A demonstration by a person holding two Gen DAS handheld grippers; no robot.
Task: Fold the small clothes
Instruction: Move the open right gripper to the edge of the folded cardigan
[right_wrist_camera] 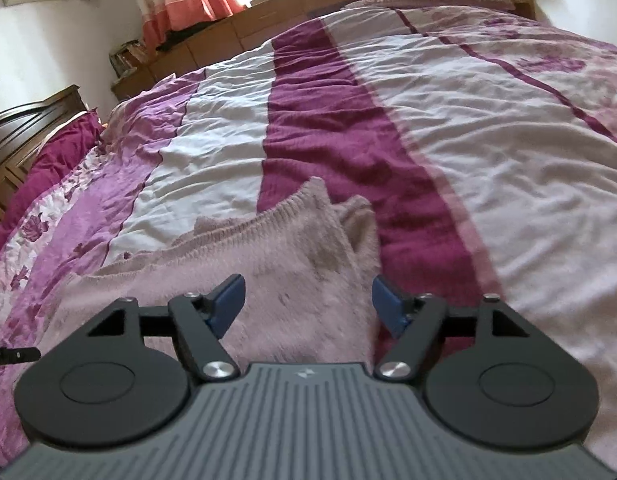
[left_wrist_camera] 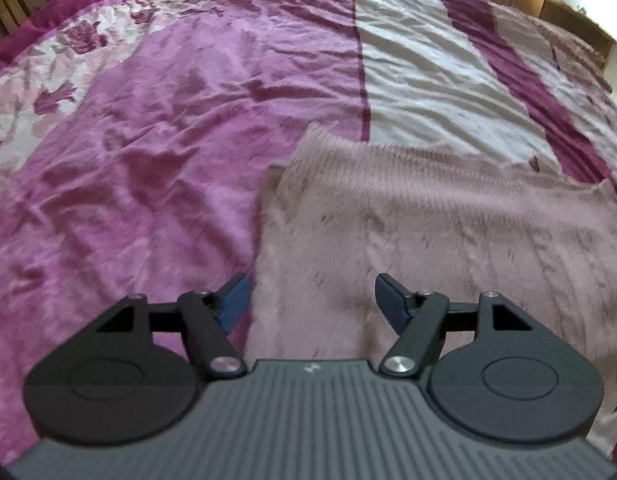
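A dusty-pink knitted garment [left_wrist_camera: 428, 224] lies flat on the bed, with a ribbed hem at its far edge. My left gripper [left_wrist_camera: 312, 300] is open over the garment's near left edge, its blue pads apart with nothing between them. The garment also shows in the right wrist view [right_wrist_camera: 268, 264], with a fold bunched at its far right corner. My right gripper [right_wrist_camera: 308, 304] is open over the garment's near right edge, holding nothing.
The bed is covered by a wrinkled bedspread [left_wrist_camera: 188, 140] in purple, cream and maroon stripes with flower prints [right_wrist_camera: 488, 140]. A wooden headboard shelf [right_wrist_camera: 308, 4], a curtained window and a dark wooden bed end [right_wrist_camera: 24, 120] border it.
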